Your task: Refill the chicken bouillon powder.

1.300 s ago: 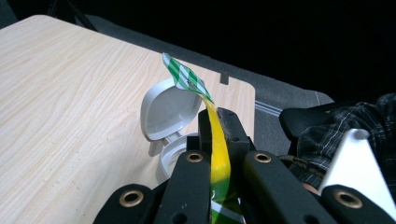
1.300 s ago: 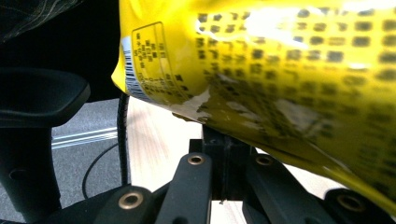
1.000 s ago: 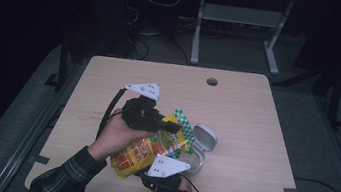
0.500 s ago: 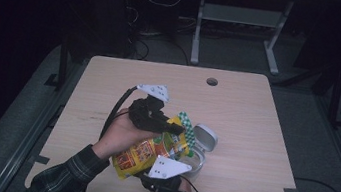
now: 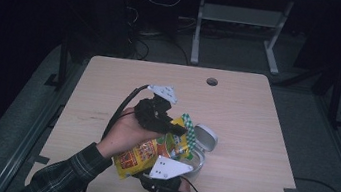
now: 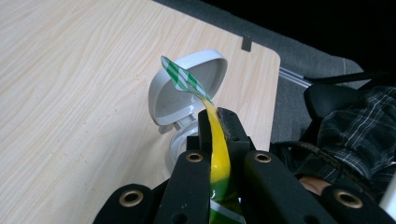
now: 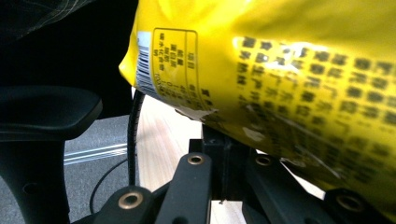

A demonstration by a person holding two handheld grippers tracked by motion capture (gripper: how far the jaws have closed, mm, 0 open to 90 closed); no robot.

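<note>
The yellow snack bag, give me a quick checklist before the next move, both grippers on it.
1. Left gripper shut on the snack bag top edge: ok.
2. Right gripper shut on the bag's lower part: cannot tell, the bag hides its fingers.
3. Bag lifted off the table: ok.
4. Grey container beside the bag, lid open: ok.
5. Bag torn open: cannot tell.

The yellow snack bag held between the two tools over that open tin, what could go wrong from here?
1. The left tool pinches only the thin sealed edge of the yellow snack bag; a pull could tear it suddenly or let it slip out.
2. The open tin sits right under the bag with its hinged lid up; a jerk might knock it shut or push it across the table.
</note>
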